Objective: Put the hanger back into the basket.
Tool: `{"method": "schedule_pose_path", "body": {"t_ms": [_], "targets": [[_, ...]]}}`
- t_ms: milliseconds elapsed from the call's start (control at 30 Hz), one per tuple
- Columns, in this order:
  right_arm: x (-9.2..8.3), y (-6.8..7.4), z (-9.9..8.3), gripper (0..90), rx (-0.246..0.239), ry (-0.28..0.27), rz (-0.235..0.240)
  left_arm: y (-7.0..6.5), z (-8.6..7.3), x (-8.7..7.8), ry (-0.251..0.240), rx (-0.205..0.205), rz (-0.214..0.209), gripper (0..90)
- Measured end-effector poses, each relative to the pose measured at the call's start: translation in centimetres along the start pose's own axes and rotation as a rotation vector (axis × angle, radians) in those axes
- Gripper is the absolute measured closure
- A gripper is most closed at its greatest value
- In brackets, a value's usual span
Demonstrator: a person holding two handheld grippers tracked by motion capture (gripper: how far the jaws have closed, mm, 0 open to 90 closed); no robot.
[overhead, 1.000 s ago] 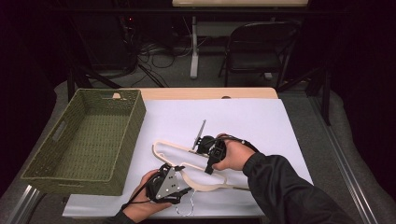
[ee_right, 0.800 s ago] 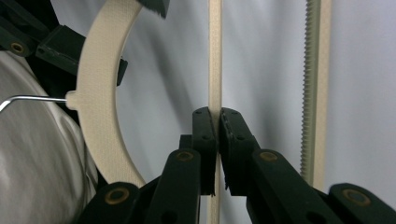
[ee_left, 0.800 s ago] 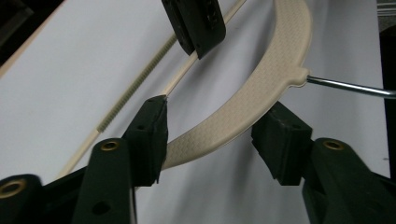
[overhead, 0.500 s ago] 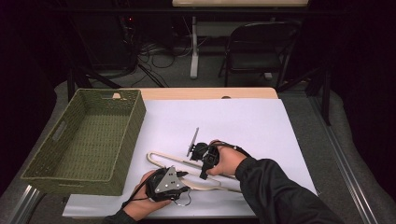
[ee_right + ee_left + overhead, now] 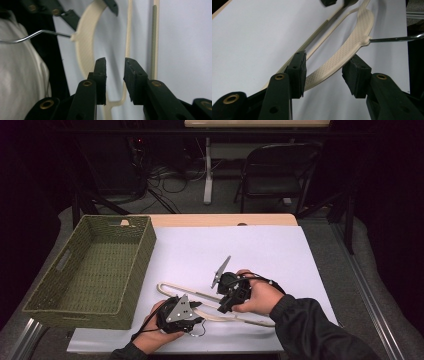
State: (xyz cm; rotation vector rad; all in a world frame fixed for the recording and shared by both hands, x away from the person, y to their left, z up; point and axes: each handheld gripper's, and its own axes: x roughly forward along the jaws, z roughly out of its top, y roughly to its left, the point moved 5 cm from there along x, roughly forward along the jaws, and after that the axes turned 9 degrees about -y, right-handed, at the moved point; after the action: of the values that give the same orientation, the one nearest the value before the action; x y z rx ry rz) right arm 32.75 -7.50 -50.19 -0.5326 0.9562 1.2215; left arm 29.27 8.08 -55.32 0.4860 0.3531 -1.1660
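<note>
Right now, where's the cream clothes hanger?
The cream clothes hanger lies flat on the white table cover near its front edge in the high view, right of the green wicker basket, between the two hand-held grippers.

Left gripper (image 5: pixel 186 309) low near the table's front edge, jaws half apart. Right gripper (image 5: pixel 229 296) beside it, tipped down, jaws just parted, narrow gap showing.

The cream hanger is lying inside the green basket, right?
No. The high view shows the cream hanger lying on the white table cover, beside the green basket, not inside it.
</note>
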Motion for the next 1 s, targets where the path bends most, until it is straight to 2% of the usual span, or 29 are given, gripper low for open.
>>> {"method": "schedule_pose_path", "body": {"t_ms": [33, 133, 233, 533, 700, 767, 800, 867, 933, 1000], "targets": [[-0.4, 0.8, -0.3, 67.7, -0.023, -0.014, 0.004, 0.0, 0.0, 0.0, 0.002, -0.002, -0.001, 54.8], [-0.4, 1.5, -0.5, 67.2, -0.035, -0.016, 0.007, 0.1, 0.1, 0.0, 0.003, -0.006, -0.003, 54.8], [0.4, 2.3, -0.8, 63.2, -0.07, -0.014, -0.001, 0.2, 0.2, 0.0, 0.007, -0.012, -0.004, 54.8], [2.3, 2.2, -1.1, 61.3, -0.066, 0.004, -0.009, 0.3, 0.3, 0.0, 0.006, -0.02, -0.01, 54.8], [3.3, 2.2, -1.0, 63.1, -0.085, 0.029, -0.021, 0.3, 0.3, 0.0, 0.006, -0.023, -0.008, 54.8], [3.4, 2.3, -0.9, 68.9, -0.095, 0.036, -0.016, 0.4, 0.3, 0.0, 0.01, -0.026, 0.001, 53.9], [3.4, 2.3, -0.9, 68.9, -0.095, 0.036, -0.016, 0.4, 0.3, 0.0, 0.01, -0.027, 0.005, 53.9], [3.4, 2.3, -0.8, 70.0, -0.103, 0.033, -0.025, 0.8, 0.2, -0.2, 0.003, -0.065, 0.022, 49.1], [3.0, 2.2, -0.8, 70.6, -0.107, 0.023, -0.038, 1.1, 0.2, -0.6, -0.004, -0.068, 0.048, 43.8], [2.8, 2.1, -0.8, 70.8, -0.106, 0.017, -0.042, 1.4, 0.2, -1.3, -0.01, -0.075, 0.071, 43.1]]}}
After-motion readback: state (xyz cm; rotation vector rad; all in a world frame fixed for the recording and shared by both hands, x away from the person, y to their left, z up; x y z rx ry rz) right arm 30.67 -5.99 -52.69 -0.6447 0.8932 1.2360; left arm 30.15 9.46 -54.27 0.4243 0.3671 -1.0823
